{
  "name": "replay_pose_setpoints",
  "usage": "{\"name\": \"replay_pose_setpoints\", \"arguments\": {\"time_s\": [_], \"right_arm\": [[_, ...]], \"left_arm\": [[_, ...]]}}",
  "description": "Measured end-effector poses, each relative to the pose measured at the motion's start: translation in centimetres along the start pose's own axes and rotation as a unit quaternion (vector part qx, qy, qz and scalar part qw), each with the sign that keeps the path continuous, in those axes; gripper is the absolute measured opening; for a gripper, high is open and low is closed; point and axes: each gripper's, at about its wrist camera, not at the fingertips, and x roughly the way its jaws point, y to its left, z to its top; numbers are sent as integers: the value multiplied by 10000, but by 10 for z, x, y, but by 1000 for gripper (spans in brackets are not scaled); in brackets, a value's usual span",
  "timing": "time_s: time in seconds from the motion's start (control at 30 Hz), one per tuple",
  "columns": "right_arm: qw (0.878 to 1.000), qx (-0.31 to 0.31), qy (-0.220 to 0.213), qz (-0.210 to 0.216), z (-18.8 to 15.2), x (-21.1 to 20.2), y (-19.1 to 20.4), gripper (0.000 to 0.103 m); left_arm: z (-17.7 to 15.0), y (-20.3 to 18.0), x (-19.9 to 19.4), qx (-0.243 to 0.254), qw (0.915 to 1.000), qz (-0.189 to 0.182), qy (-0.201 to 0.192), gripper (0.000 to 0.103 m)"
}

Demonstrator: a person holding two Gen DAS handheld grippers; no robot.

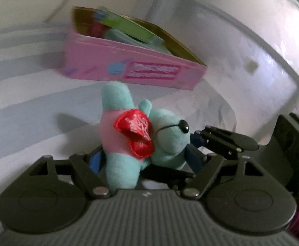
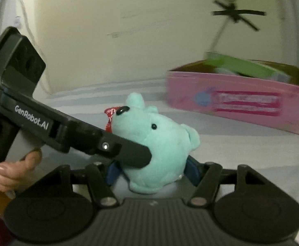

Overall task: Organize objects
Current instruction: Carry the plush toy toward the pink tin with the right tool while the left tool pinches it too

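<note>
We see a plush toy of soft, fuzzy teal cloth with a pink cloth band, and its heart is shiny red satin with pale stitching. Its nose looks like glossy black plastic. The left gripper and the right gripper are matt black plastic with a ribbed grey housing, bright metal rivets and blue pads of a dull finish. The pink box looks like smooth printed cardboard, brown inside. The bed sheet is matt striped cloth.
</note>
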Motion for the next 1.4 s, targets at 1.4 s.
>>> {"name": "replay_pose_setpoints", "arguments": {"time_s": [1.4], "right_arm": [[9903,535,-868,-947,-30,-54,-75,92]], "left_arm": [[57,-53,55,763,9969,81,162,98]]}}
